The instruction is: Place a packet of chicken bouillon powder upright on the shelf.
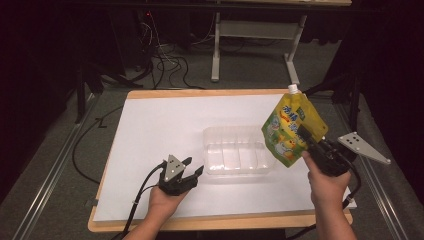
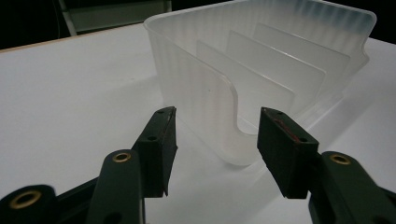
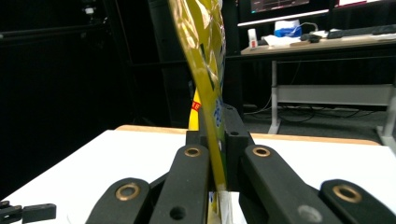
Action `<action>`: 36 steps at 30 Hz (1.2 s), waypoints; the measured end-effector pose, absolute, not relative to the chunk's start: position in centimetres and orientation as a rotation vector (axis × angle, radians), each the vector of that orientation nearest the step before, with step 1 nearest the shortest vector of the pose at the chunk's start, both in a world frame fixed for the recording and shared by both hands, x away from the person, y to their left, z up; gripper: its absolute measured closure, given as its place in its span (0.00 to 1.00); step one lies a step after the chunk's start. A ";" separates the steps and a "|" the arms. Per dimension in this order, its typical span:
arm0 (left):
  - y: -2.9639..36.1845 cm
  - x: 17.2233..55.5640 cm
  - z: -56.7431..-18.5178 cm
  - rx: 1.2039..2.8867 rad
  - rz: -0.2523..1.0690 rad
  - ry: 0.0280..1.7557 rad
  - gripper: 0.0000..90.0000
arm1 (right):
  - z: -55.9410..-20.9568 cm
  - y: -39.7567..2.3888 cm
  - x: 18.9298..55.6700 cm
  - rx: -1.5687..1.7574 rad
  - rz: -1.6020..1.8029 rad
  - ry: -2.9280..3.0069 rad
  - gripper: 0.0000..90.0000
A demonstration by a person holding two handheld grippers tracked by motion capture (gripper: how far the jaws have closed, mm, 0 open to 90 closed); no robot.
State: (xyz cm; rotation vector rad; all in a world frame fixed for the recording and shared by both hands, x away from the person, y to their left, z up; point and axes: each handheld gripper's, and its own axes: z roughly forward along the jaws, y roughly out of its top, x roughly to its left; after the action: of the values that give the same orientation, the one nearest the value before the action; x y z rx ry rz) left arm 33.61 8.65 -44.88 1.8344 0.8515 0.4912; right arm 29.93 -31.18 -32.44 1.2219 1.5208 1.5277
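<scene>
At the right of the high view the right gripper, jaws clamped on a yellow spouted pouch, holds it above the clear divided bin, not yet inside, while the left gripper, jaws apart, rests on the worktop at the bin's end.

Table brightly lit, surroundings dark (high view slightly soft).

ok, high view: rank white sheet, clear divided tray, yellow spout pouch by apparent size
1. white sheet
2. clear divided tray
3. yellow spout pouch, raised in the right gripper, so nearer the camera; its rank against the tray is unsure.
</scene>
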 end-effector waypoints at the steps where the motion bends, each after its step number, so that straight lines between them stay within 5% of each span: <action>1: 8.6 33.6 -44.9 1.835 0.491 0.850 0.53 | -32.5 -30.8 30.1 1.220 1.528 1.527 1.00; 17: 5.4 36.1 -45.9 1.853 0.545 0.863 0.52 | -34.2 -26.0 33.3 1.243 1.488 1.580 1.00; 27: 5.2 36.7 -46.4 1.870 0.538 0.864 0.72 | -35.6 -24.3 34.7 1.288 1.447 1.577 1.00; 36: 5.1 36.4 -46.4 1.881 0.546 0.864 0.72 | -36.4 -23.5 35.5 1.309 1.429 1.573 1.00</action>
State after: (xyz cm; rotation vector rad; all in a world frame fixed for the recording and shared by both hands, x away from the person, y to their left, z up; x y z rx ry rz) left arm 36.40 5.09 -46.43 1.8814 0.8642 0.5458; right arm 35.53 -23.52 -36.39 1.3086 1.5730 1.4287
